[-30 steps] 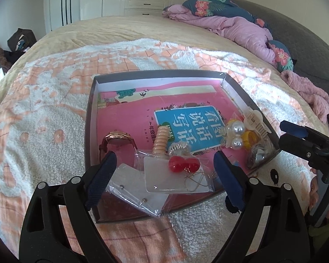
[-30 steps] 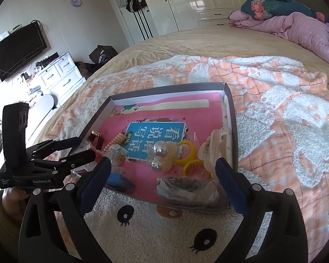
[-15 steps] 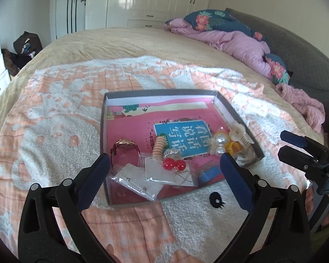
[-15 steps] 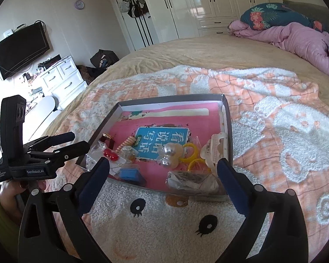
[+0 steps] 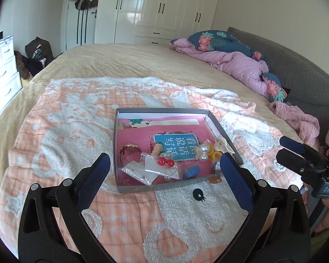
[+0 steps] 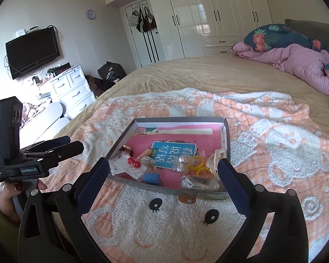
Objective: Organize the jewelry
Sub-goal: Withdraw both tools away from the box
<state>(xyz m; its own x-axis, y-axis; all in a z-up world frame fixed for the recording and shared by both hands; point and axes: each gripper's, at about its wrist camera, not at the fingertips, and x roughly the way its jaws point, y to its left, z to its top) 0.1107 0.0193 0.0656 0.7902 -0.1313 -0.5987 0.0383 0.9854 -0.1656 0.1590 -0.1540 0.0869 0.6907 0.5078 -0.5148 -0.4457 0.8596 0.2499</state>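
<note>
Both grippers hang empty above the bed, the left gripper (image 5: 162, 164) and the right gripper (image 6: 164, 171) each with its blue pads spread wide and nothing between them, so the sorting looks either finished or paused between pieces. The room is a bedroom with white wardrobes (image 5: 164, 11), a wall-mounted television (image 6: 33, 52) and a white chest of drawers (image 6: 74, 89); a tan bedspread (image 5: 131, 63) carries a peach and white fleece blanket (image 5: 72, 131), and on that lies the grey cardboard tray (image 5: 115, 144) with the jewelry in it. Inside, from larger to smaller: a clear packet of stud earrings (image 5: 138, 172), a white hair claw (image 5: 223, 145), pearl baubles (image 5: 202, 151), red bead earrings (image 5: 165, 162). Any further pick calls for a low, narrow pinch (the packets overlap, so one may drag its neighbour).
</note>
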